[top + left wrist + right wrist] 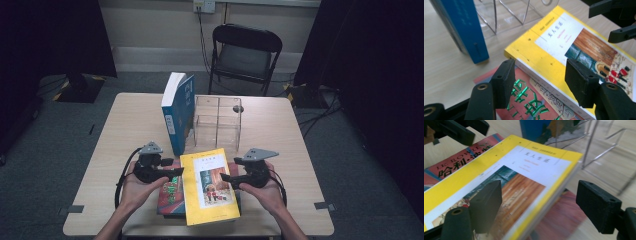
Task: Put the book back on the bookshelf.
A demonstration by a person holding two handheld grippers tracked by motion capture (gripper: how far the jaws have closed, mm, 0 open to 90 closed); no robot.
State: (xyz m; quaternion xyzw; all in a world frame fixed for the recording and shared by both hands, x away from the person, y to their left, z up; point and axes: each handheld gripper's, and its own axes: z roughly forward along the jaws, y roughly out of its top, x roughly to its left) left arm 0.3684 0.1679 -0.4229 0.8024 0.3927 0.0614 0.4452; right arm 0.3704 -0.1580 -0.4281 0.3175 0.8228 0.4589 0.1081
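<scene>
yellow book [210, 186] lay flat atop a red book [171, 192] at the tabletop's [125, 130] near edge. left gripper [176, 171] straddled its left edge, jaws apart; right gripper [224, 177] straddled its right edge, jaws apart.

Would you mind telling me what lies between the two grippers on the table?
The yellow book lies between the left gripper and the right gripper, atop a red book, as the high view shows.

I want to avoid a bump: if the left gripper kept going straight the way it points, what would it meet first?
Most likely the yellow book: the left gripper stands open with that book's left edge between its jaws, above the red book. Depth is uncertain.
</scene>
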